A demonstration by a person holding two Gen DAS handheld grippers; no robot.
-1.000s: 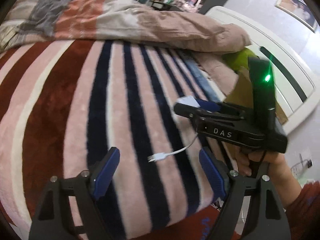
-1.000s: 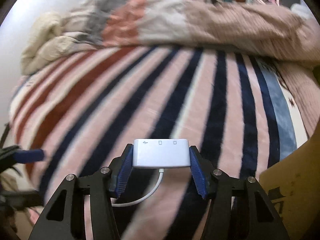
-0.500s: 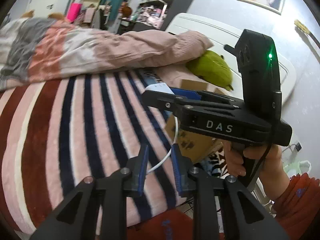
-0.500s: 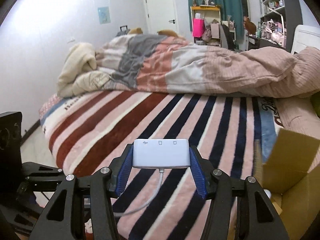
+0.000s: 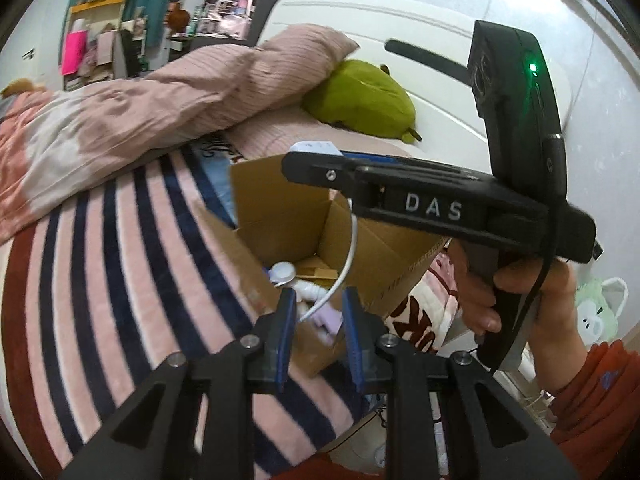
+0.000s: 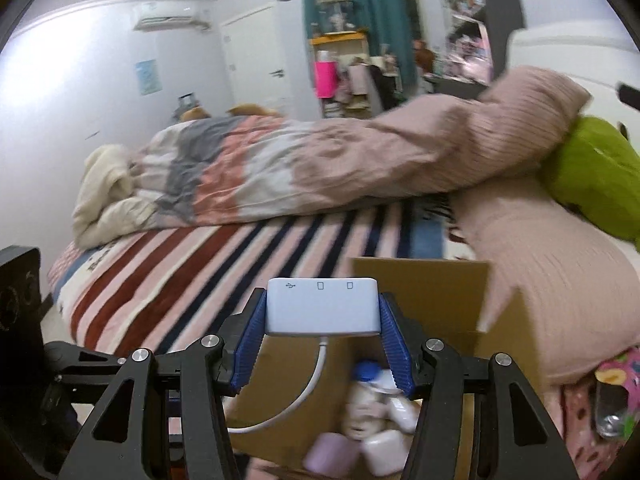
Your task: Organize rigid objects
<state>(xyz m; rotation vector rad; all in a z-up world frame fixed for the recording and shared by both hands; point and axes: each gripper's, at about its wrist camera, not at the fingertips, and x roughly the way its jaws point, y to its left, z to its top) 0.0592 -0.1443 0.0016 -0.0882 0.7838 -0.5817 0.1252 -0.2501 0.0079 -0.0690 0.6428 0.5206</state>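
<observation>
Right wrist: right gripper (image 6: 322,334) pinches a white rectangular plastic adapter (image 6: 322,305) above an open cardboard box (image 6: 420,280) (left gripper (image 5: 316,322) closed, empty).

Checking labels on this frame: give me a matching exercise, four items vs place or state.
Items:
1. white adapter
2. left gripper
3. cardboard box
4. green plush

States:
a. open, bottles inside
b. by the headboard
c. clamped in the right gripper
d. shut, empty

Pairs: 1-c, 2-d, 3-a, 4-b
</observation>
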